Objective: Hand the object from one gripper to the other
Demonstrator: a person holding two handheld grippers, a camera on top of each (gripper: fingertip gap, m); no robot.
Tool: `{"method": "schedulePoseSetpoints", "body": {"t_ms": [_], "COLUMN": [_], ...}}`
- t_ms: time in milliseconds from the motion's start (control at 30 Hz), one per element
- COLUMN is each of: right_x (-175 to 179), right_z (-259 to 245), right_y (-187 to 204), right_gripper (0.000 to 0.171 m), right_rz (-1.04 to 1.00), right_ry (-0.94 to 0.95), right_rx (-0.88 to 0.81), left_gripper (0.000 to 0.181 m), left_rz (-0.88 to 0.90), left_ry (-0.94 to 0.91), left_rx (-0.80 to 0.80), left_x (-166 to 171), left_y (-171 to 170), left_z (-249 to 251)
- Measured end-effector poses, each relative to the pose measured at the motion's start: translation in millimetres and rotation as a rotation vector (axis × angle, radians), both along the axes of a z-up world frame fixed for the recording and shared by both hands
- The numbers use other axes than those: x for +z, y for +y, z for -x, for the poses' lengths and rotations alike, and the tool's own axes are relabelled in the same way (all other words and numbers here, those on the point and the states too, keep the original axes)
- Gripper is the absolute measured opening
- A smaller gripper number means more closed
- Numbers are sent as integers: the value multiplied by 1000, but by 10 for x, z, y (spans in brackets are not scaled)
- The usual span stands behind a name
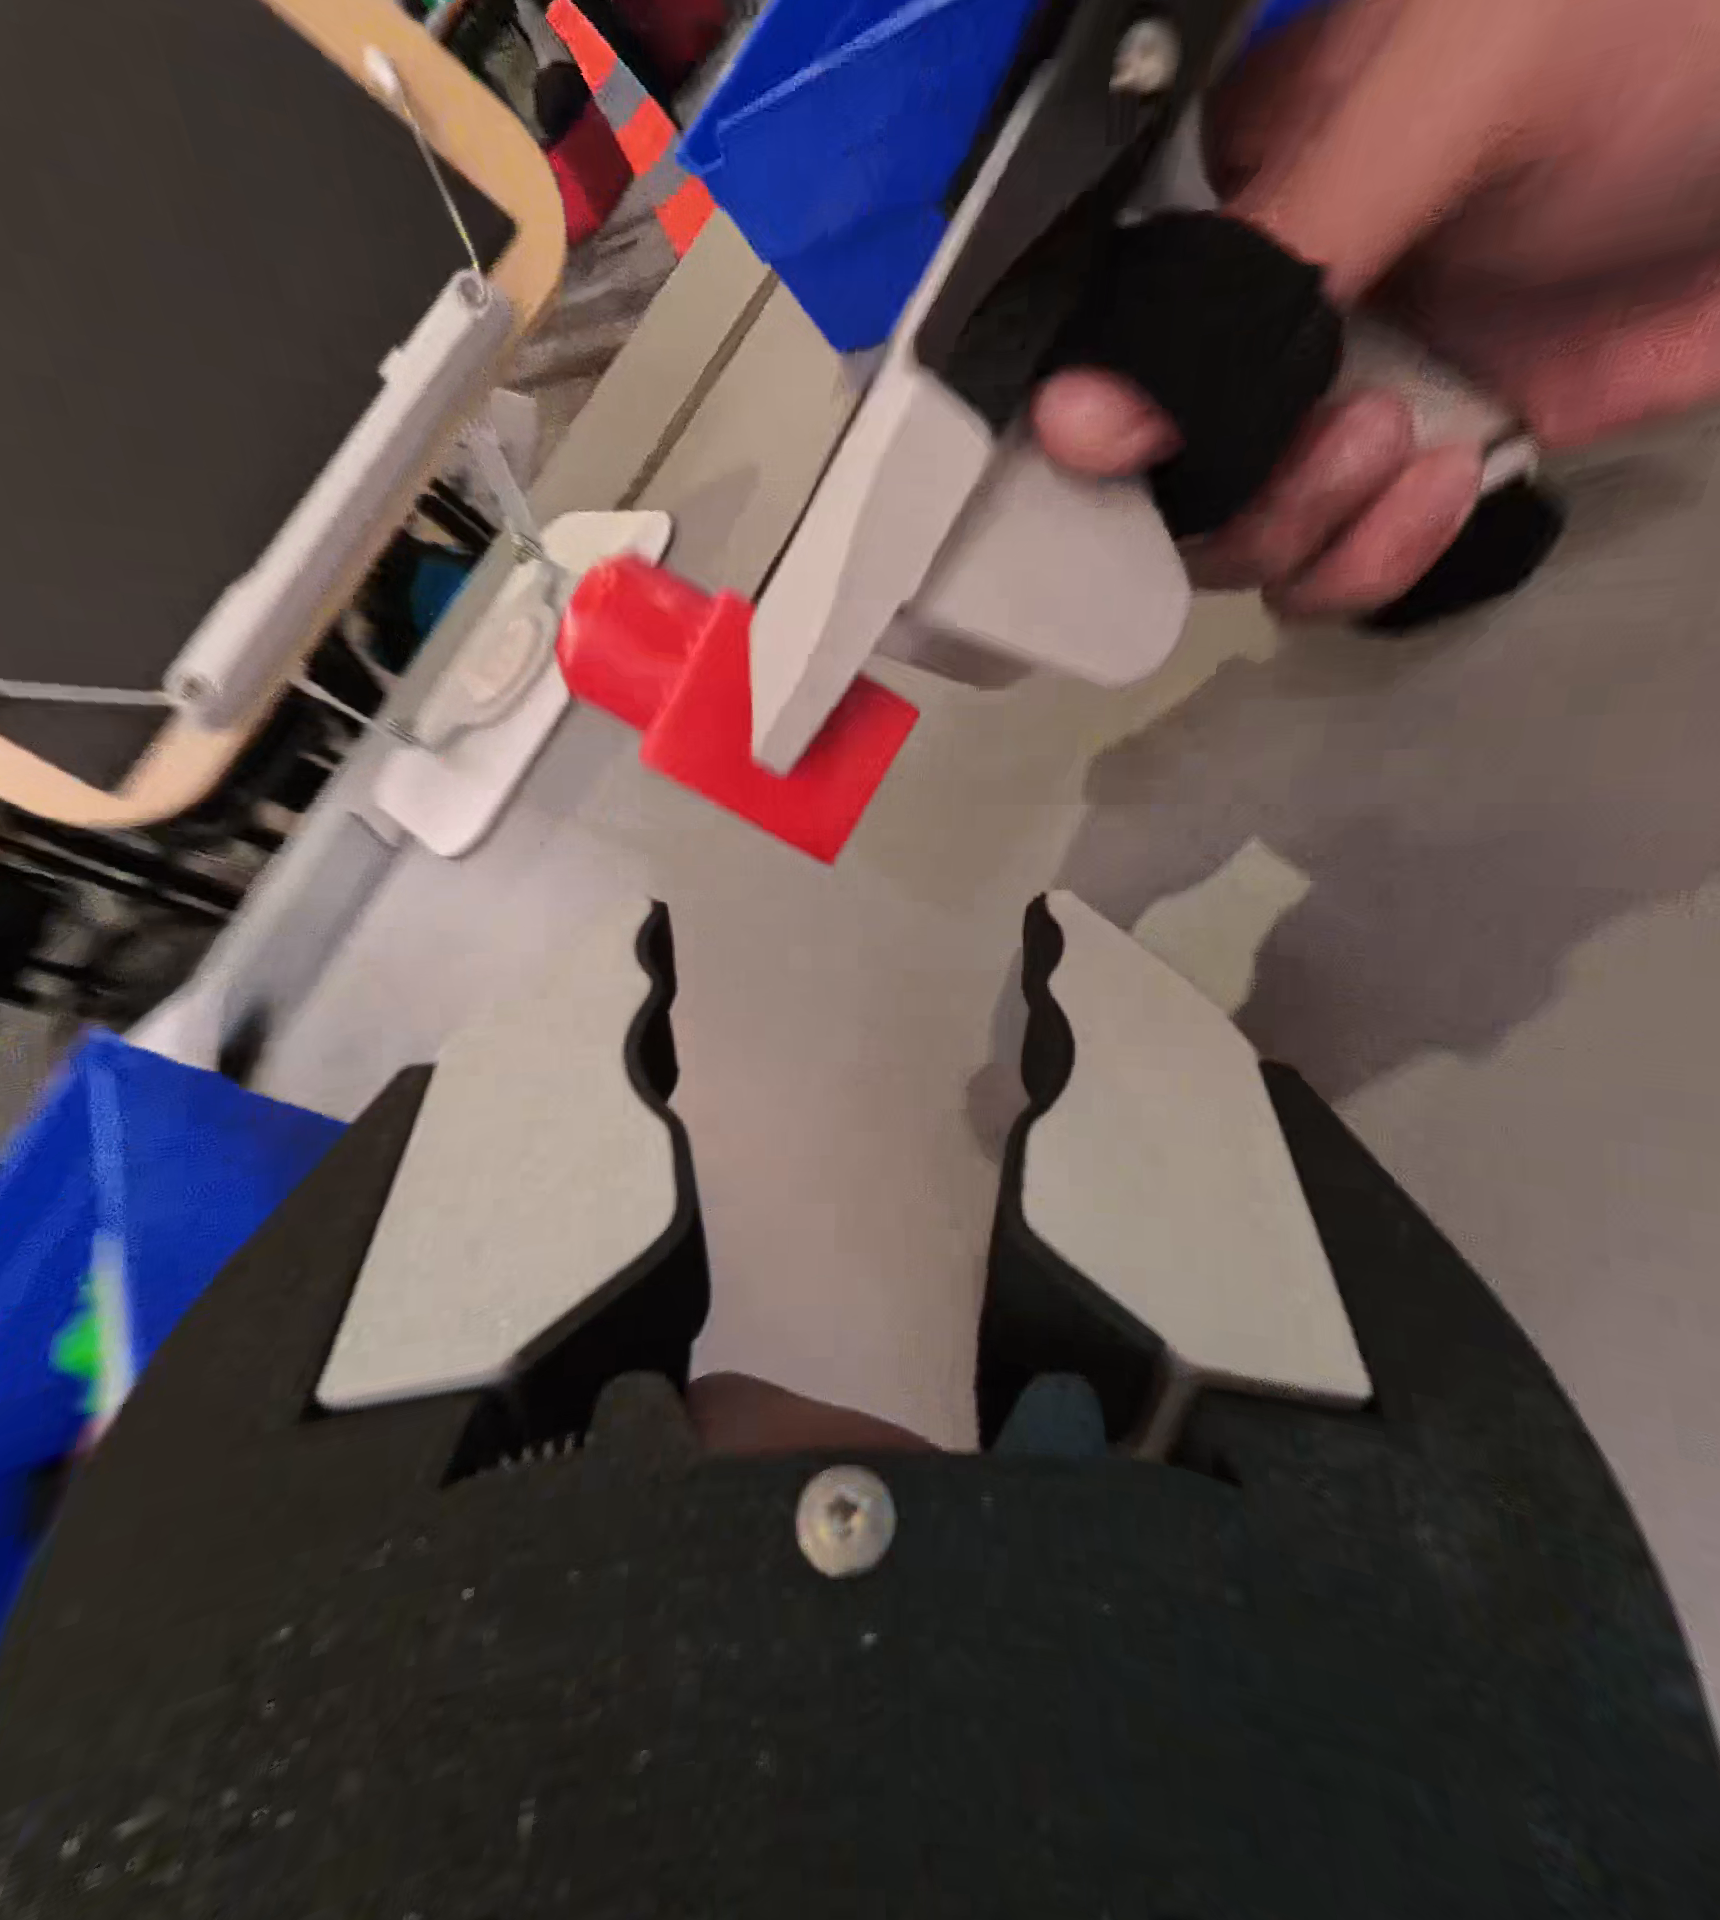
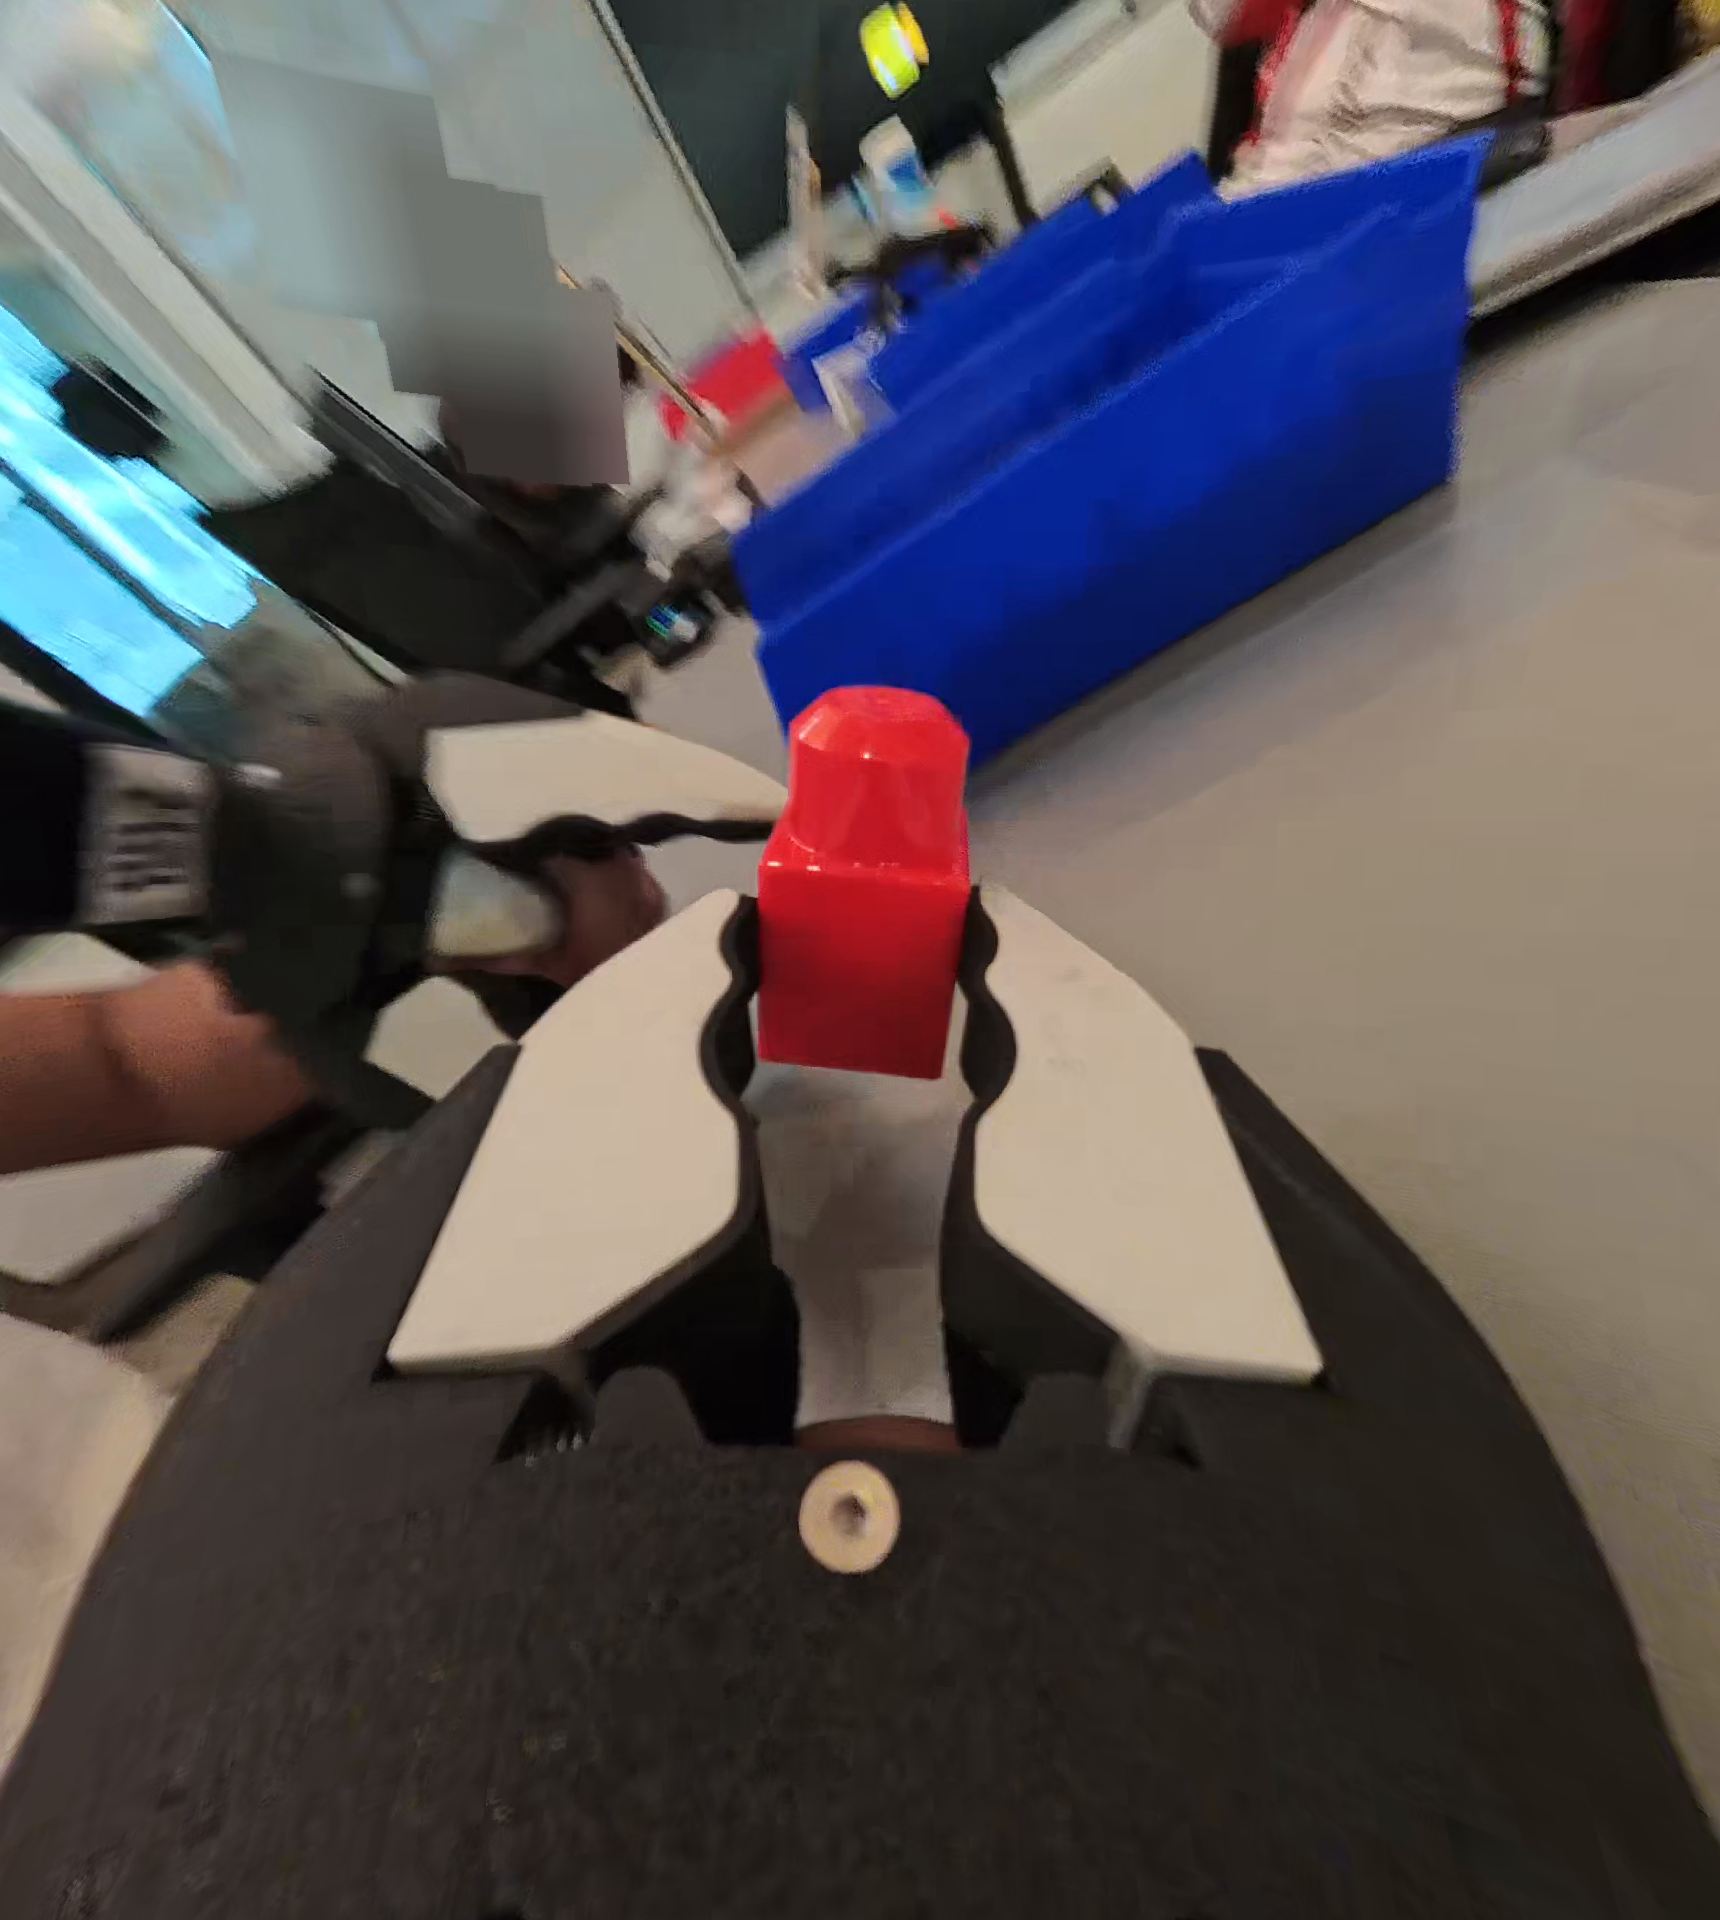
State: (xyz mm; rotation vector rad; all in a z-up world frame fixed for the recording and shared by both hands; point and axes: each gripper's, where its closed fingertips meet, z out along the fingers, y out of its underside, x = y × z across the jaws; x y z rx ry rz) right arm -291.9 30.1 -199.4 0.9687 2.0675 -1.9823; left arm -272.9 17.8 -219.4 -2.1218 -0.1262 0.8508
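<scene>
Red block (image 2: 861,935) sits clamped in my right gripper (image 2: 861,971) jaws, while my left gripper (image 1: 851,982) gapes wide just short of it.

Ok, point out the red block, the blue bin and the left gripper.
red block (image 2: 861,966), right wrist view, its square front face.
blue bin (image 2: 1147,499), right wrist view, its near side wall.
left gripper (image 1: 851,935), left wrist view, between its open fingertips.

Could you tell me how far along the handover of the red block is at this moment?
Done: the right tool is shut on the red block, gripping its square base with the round stud pointing away. In hand: the left tool is open and empty, facing the block across a gap. Left: close that gap, grip the block with the left tool, then release with the right.
</scene>
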Motion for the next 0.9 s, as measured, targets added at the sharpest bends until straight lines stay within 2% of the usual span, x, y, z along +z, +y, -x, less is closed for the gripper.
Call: {"method": "schedulePoseSetpoints", "body": {"t_ms": [200,300,533,733,900], "right_x": [460,558,548,529,446], "right_z": [-146,-212,-307,-339,-322], "right_y": [46,25,-74,-127,-148], "right_gripper": [36,36,37,36,37], "right_rz": [495,624,590,586,471], "right_ry": [-102,-114,-28,-24,4], "right_rx": [131,174,202,215,215], "left_gripper": [56,55,47,37,36], "left_rz": [-554,-711,-853,-857,-777], "left_ry": [-517,-687,-810,-842,-838], "left_rx": [-93,-176,-235,-244,-244], "left_x": [396,526,662,627,558], "left_y": [124,171,141,165,135], "left_z": [-96,-172,-189,-198,-184]}}
